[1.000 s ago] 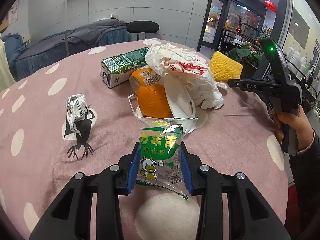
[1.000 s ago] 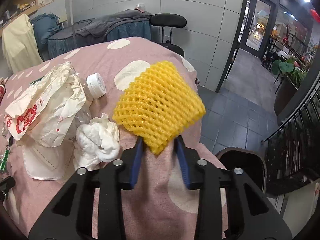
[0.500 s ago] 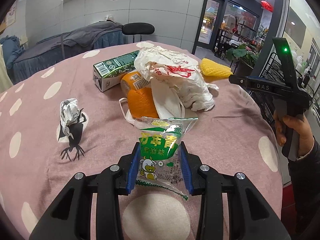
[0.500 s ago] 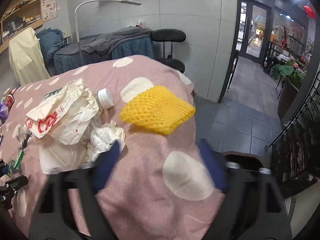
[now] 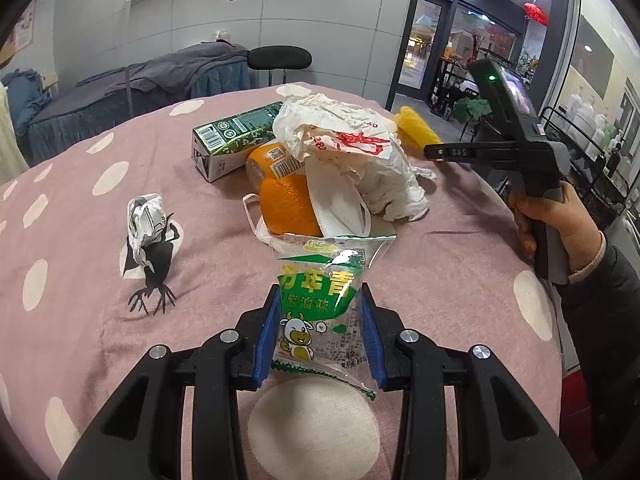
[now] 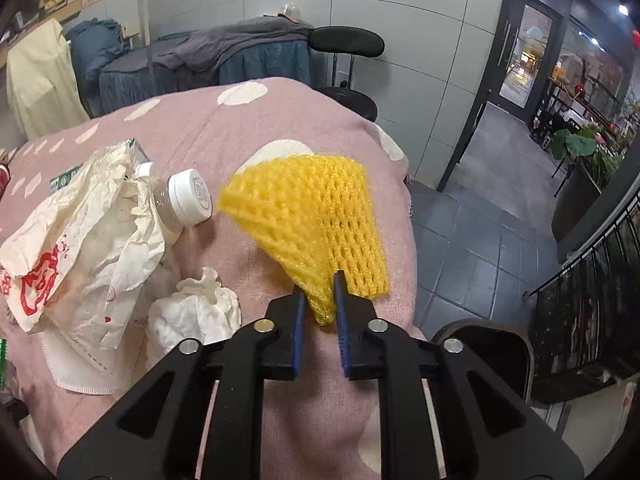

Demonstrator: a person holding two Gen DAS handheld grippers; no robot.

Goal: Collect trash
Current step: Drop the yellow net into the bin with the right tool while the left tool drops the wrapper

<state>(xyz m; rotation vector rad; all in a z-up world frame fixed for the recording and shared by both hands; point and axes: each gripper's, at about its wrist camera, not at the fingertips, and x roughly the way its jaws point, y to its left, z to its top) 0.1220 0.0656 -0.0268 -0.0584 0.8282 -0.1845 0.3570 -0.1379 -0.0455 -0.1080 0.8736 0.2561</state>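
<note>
R claw (image 6: 320, 312) pinches yellow net (image 6: 320, 216) nr table edge (image 6: 404, 184).

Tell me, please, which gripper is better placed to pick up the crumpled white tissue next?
Neither is free: the left gripper grips the snack wrapper, and the right gripper the yellow foam net. Once emptied, the right: the crumpled tissue lies just beside its fingers.

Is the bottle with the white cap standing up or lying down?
Lying down. The bottle rests sideways on the pink cloth, white cap facing the camera.
</note>
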